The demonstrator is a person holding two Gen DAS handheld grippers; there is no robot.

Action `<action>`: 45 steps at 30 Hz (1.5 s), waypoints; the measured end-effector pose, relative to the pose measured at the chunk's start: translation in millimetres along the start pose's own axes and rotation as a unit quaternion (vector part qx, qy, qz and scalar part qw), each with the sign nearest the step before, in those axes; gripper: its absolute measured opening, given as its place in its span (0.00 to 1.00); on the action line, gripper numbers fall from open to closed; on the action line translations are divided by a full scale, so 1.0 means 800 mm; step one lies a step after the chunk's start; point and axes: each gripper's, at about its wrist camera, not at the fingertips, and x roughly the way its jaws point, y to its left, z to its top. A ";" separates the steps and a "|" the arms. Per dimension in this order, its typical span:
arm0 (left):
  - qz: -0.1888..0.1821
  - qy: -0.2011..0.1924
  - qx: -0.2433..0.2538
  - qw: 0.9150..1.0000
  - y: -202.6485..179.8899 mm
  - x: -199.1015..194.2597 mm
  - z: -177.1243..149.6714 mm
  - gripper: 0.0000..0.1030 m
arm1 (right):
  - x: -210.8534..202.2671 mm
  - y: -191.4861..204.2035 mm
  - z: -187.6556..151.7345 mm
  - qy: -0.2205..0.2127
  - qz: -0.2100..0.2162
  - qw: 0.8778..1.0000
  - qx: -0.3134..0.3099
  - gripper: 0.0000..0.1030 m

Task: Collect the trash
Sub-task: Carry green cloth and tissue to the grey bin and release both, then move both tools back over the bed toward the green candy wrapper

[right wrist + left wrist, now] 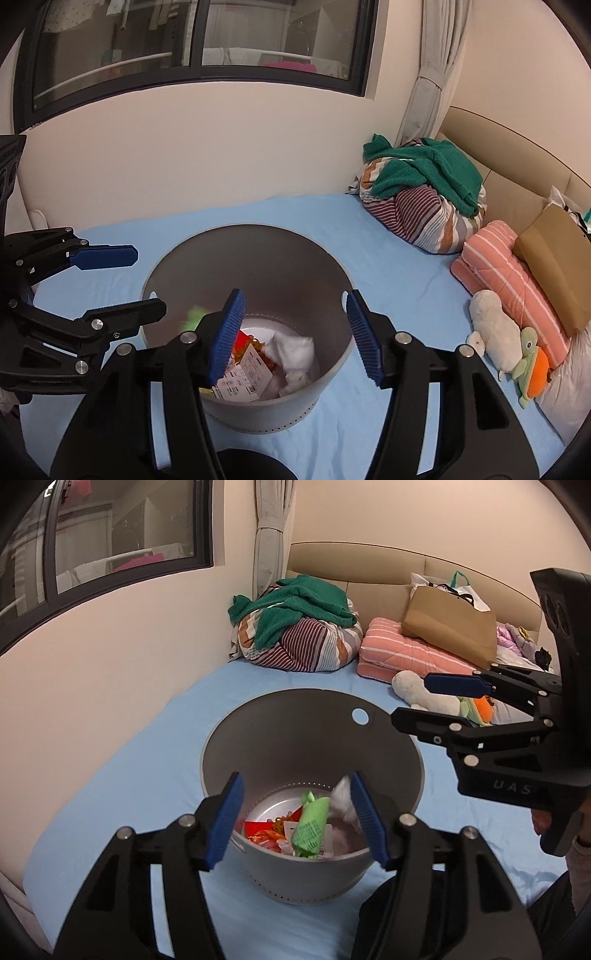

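A round grey bin [295, 734] [258, 266] stands on the light blue bed sheet [122, 775]. Inside lie a green wrapper [312, 827], red and orange wrappers [264, 830], a white printed label [247, 376] and crumpled white tissue [291, 350]. My left gripper [295, 775] [147, 280] hovers over the bin's mouth, open, with nothing pressed between its blue pads. My right gripper [295, 293] [412, 699] hangs over the bin's other side, also open and empty. The green wrapper and the tissue look blurred in the left wrist view.
A striped bedding bundle under a green towel [295, 605] sits at the bed's head. Beside it lie a pink striped folded blanket [402, 650], a brown paper bag [450, 627] and plush toys [491, 328]. The wall with a window and a curtain borders the bed's far side.
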 end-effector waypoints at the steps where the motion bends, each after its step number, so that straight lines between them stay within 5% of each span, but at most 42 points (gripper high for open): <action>1: 0.000 0.000 0.002 1.000 -0.002 0.001 0.000 0.59 | -0.001 -0.004 -0.002 0.001 -0.003 1.000 0.002 0.54; 12: -0.018 0.019 0.024 0.999 -0.038 0.010 -0.005 0.59 | -0.022 -0.051 -0.045 0.006 -0.028 0.999 0.044 0.54; 24: -0.082 0.034 0.080 0.993 -0.155 0.032 -0.018 0.59 | -0.076 -0.139 -0.142 0.027 -0.092 0.989 0.114 0.54; 36: -0.187 0.042 0.164 0.968 -0.332 0.077 -0.023 0.59 | -0.145 -0.252 -0.285 0.055 -0.197 0.958 0.203 0.54; 45: -0.246 0.067 0.217 0.942 -0.465 0.140 -0.035 0.59 | -0.178 -0.352 -0.401 0.084 -0.261 0.918 0.287 0.54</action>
